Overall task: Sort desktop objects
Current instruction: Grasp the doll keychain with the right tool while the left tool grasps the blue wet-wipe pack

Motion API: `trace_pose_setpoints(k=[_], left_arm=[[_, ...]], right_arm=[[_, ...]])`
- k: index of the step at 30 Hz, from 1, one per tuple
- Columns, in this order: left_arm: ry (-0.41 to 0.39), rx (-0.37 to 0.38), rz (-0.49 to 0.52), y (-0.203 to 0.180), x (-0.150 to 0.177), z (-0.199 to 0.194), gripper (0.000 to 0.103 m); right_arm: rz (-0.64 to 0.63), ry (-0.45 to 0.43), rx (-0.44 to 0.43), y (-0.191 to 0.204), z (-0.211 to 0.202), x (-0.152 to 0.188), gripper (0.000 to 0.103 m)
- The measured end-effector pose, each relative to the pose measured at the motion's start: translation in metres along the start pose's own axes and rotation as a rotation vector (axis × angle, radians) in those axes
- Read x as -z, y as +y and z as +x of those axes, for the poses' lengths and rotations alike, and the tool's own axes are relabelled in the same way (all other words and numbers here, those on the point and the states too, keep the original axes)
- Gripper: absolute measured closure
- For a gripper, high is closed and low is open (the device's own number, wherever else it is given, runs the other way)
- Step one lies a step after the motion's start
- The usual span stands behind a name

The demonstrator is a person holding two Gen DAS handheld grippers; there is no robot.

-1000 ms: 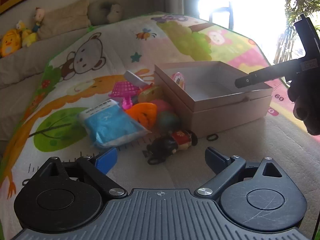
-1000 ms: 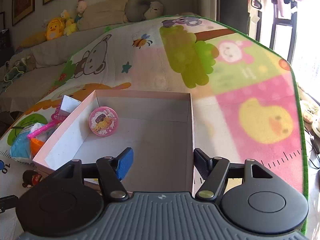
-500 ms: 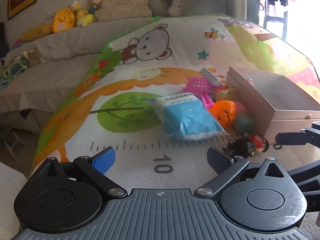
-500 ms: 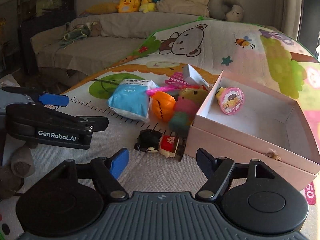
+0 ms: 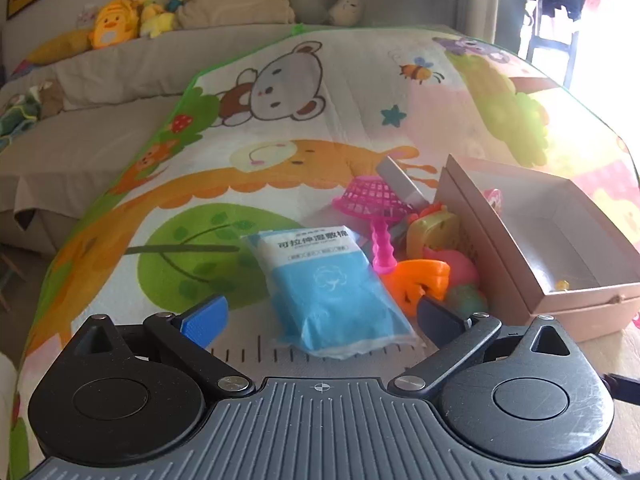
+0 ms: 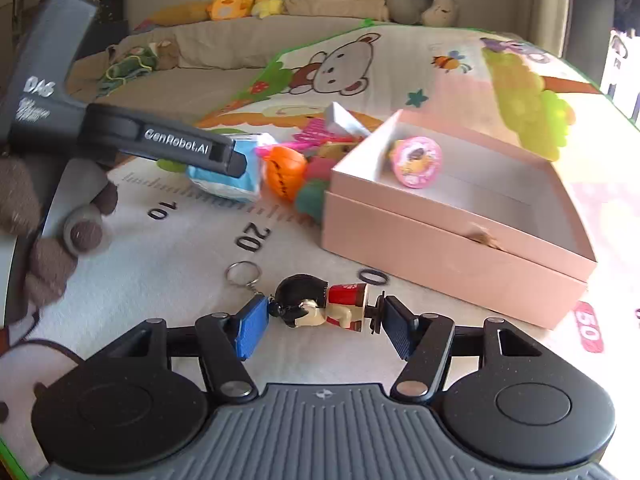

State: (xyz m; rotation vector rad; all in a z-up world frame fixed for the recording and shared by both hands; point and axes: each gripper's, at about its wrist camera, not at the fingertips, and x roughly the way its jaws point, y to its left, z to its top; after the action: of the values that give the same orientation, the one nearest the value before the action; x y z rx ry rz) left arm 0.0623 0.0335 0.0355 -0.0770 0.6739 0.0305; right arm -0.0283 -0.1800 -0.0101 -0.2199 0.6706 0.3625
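Pink box [image 6: 452,240], blue packet [image 5: 332,296], orange pumpkin [image 6: 286,172]

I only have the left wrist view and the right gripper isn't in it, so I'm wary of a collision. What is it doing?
Observer: The right gripper is low over the mat, with a small doll keychain lying between its jaws, which have just been closing.
Operator: Is the doll gripped yet?
Observer: I cannot tell. The pads sit close to its head and foot ends, and it lies flat on the mat.
Operator: What's in the box? I see only a pink edge.
Observer: One round pink tin, leaning on an inner wall of the pink box.
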Motion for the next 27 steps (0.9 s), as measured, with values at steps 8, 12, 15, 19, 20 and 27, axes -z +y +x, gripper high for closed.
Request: trace_pose_setpoints(k=[8,12,15,19,20,27], left_arm=[[0.015,0.003,0.064,-0.009,-0.005,0.021,0.015],[0.027,0.019,0.068,-0.002,0.003,0.017,0.038],[0.017,0.009,0.052,0.006,0.010,0.011,0.045],[-0.003,0.000,0.063,0.006,0.020,0.002,0.046],[-0.007,0.000,0.071,0.005,0.022,0.000,0.046],[-0.020,0.054,0.079,0.014,0.046,-0.032,0.047]], right_arm=[[0.153,-0.036,0.085,-0.045,-0.016,0.030,0.028],[0.194,-0.021,0.077,-0.051,-0.010,0.031,0.026],[0.216,-0.015,0.079,-0.055,-0.008,0.032,0.022],[0.248,-0.011,0.086,-0.059,-0.008,0.033,0.019],[0.255,-0.007,0.088,-0.060,-0.007,0.033,0.019],[0.217,0.035,0.144,-0.053,-0.001,0.030,0.015]])
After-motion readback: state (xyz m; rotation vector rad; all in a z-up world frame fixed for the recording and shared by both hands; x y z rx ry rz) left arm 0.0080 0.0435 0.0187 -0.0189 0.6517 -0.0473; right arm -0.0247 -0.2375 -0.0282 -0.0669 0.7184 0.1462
